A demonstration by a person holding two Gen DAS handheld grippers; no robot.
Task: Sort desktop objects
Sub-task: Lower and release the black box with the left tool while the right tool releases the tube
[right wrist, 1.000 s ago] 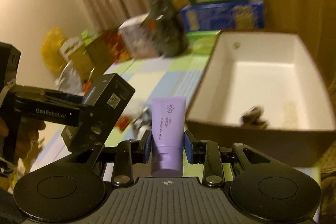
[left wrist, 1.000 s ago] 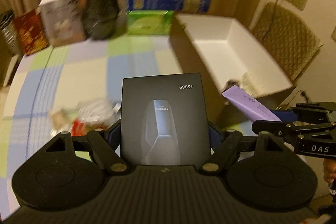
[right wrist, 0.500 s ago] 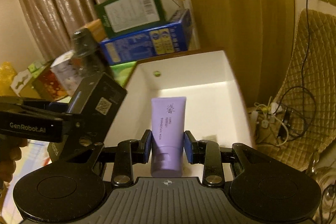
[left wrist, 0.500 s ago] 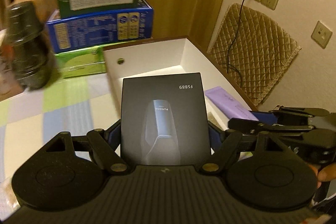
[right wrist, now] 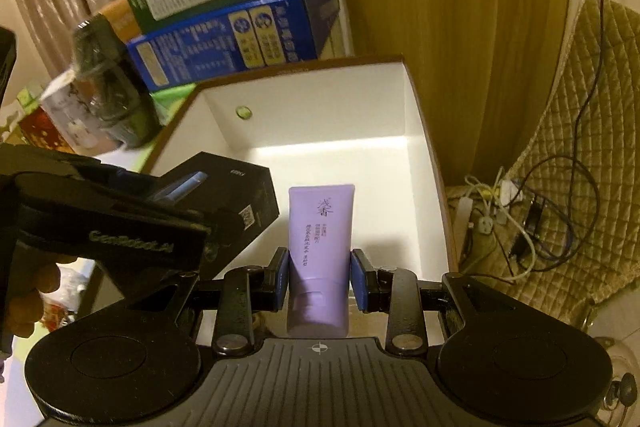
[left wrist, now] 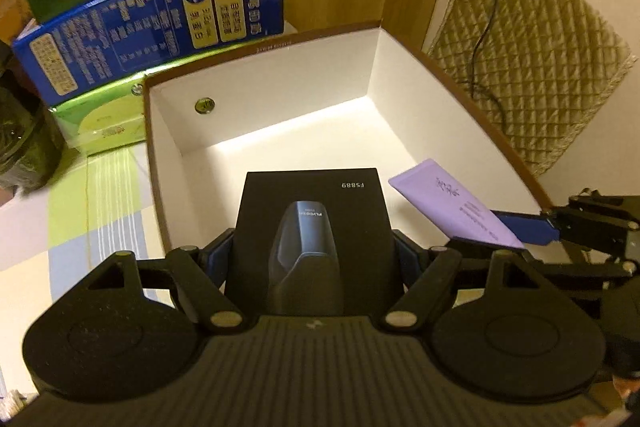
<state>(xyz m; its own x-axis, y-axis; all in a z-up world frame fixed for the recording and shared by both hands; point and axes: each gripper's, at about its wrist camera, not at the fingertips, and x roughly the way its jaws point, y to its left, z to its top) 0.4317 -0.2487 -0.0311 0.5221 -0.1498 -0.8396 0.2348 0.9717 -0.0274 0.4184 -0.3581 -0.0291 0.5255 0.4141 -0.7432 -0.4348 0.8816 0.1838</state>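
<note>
Checked tablecloth, boxes along the back

The table (left wrist: 100,211) carries an open white box (left wrist: 276,115), a green packet (left wrist: 104,123) topped by stacked cartons (left wrist: 160,27), and a dark jar (left wrist: 24,139) at left.

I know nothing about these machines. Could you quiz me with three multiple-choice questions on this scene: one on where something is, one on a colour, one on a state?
1. Where is the black box?
A. on the floor
B. held over the white bin
C. on top of the blue carton

2. What colour is the tube?
A. purple
B. red
C. yellow

3. How do the right tongs stand?
A. wide open, holding nothing
B. shut on a cup
C. shut on the tube

Answers: 1 B, the left tongs hold it above the bin's white inside. 2 A, its body is pale purple. 3 C, blue pads press both its sides.
</note>
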